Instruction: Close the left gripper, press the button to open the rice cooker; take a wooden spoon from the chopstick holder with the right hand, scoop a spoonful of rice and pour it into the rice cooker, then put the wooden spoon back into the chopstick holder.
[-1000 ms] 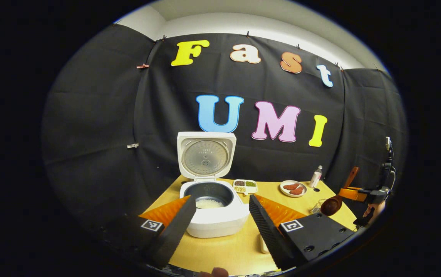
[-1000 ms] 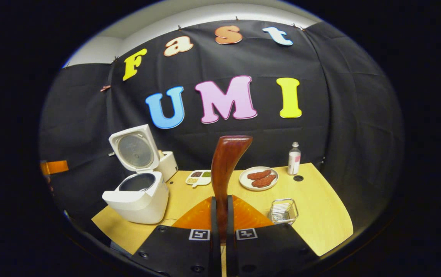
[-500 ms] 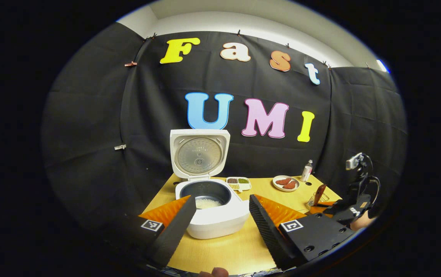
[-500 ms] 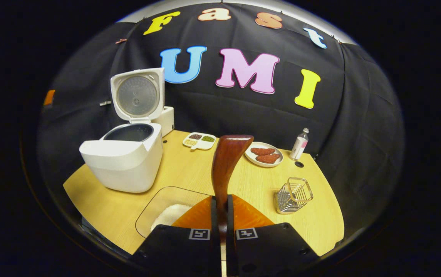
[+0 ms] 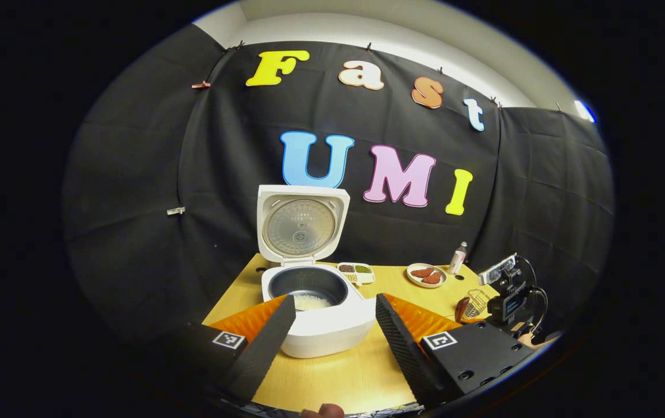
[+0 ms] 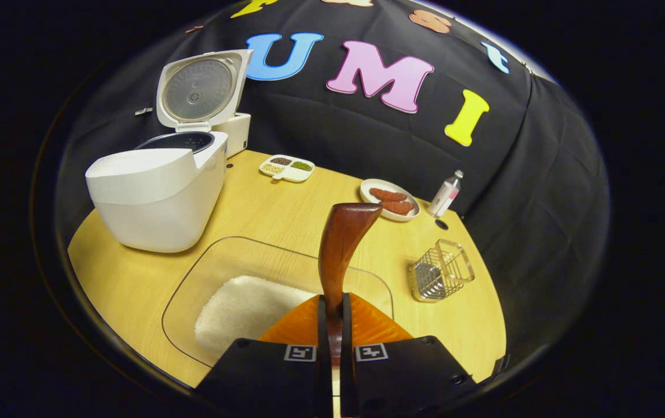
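Observation:
The white rice cooker (image 5: 316,325) stands with its lid (image 5: 302,223) up and some rice in its pot. My left gripper (image 5: 332,342) hovers open in front of it, holding nothing. My right gripper (image 6: 335,313) is shut on the handle of the wooden spoon (image 6: 338,255), whose bowl points up and away. Below the spoon lies a clear tray (image 6: 286,247) with a pile of rice (image 6: 245,310). The wire chopstick holder (image 6: 442,270) stands to the right of the spoon. In the left gripper view the spoon (image 5: 462,310) hangs low beside the holder (image 5: 477,301).
On the wooden table (image 6: 286,209) a divided dish (image 6: 287,168), a plate of meat (image 6: 390,200) and a small bottle (image 6: 445,194) stand along the back. The rice cooker (image 6: 158,191) sits at the tray's left. The table's right edge runs close behind the holder.
My right gripper has tipped downward and come lower over the table, bringing the spoon over the rice tray. The left gripper stays open in front of the cooker.

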`<action>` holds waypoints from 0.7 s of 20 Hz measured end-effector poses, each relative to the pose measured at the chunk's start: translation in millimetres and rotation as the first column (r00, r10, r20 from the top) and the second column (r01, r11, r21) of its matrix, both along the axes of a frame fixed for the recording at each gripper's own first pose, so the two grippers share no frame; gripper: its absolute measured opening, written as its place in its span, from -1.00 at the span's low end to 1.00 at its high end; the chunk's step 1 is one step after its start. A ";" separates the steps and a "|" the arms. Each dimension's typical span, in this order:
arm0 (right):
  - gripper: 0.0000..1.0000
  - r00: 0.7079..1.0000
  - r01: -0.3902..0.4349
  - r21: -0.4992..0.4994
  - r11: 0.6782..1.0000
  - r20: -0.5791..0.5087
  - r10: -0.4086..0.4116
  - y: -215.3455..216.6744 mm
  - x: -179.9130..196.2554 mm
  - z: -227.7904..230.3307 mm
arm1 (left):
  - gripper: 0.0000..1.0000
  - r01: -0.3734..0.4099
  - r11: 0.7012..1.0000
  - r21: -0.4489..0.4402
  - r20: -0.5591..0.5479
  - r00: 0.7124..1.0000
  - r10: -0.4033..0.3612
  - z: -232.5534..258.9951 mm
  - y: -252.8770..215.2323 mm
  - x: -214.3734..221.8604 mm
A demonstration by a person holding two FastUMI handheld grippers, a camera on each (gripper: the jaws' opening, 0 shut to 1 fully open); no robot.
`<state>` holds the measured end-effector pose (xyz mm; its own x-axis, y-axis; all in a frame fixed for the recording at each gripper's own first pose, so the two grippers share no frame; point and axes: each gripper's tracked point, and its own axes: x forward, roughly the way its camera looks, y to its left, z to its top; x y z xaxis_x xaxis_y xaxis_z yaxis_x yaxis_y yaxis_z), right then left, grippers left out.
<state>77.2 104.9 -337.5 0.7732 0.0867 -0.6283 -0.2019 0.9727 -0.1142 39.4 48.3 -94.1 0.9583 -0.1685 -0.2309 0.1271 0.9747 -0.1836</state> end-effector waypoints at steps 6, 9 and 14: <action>-0.81 0.991 0.132 0.278 0.951 -0.074 -0.116 32.6 1.7 -3.8 | 0.92 0.004 1.000 -0.007 -0.001 1.000 -0.004 -0.4 5.4 -2.9; -0.80 0.979 0.200 0.370 0.907 -0.112 -0.170 35.5 3.6 -4.4 | 0.92 -0.005 1.000 -0.008 0.006 1.000 0.005 2.2 9.6 -6.9; -0.80 0.941 0.338 0.547 0.766 -0.205 -0.268 19.6 4.5 -5.5 | 0.91 -0.019 1.000 -0.009 0.003 1.000 0.019 -0.5 14.2 -11.8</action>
<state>81.8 124.5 -342.9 0.7506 0.2257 -0.6210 0.1371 0.8662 0.4806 27.6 62.5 -94.6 0.9620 -0.1518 -0.2269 0.1087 0.9754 -0.1917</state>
